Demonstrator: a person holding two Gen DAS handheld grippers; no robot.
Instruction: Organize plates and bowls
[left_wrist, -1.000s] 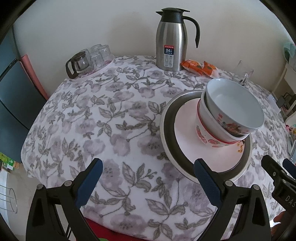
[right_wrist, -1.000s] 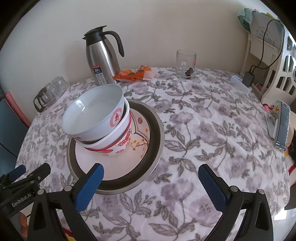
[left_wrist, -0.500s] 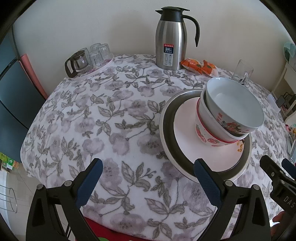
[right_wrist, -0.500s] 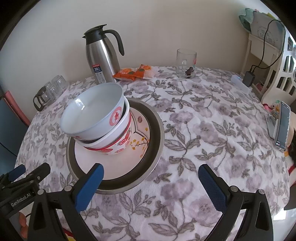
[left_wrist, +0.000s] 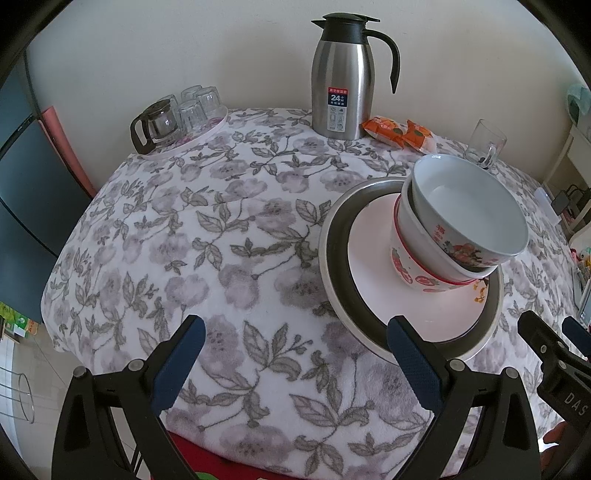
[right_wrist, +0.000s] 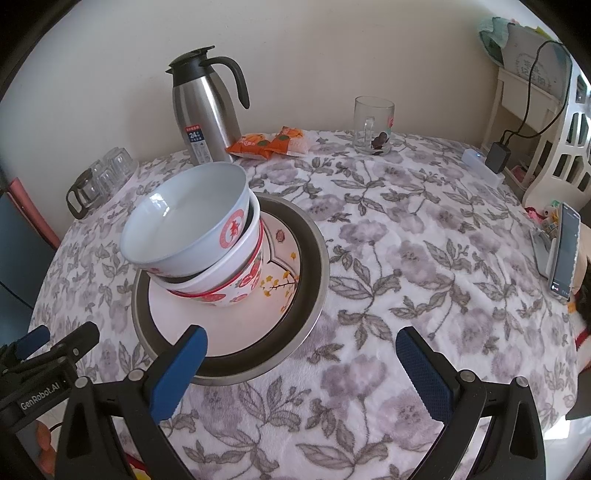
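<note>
Overhead, both tongs, left (left_wrist: 295, 356) and right (right_wrist: 303, 360), gape empty; stacked bowls (right_wrist: 192, 243) tilt leftward on plate (right_wrist: 229, 332).

Two nested bowls (right_wrist: 207, 240), tilted, on pink plate (right_wrist: 258, 325) inside steel-rimmed plate (right_wrist: 317, 258)

Soft, even daylight fills both views, with faint shadows. Strong fisheye bending and black corners ring each frame. Focus is sharp.
</note>
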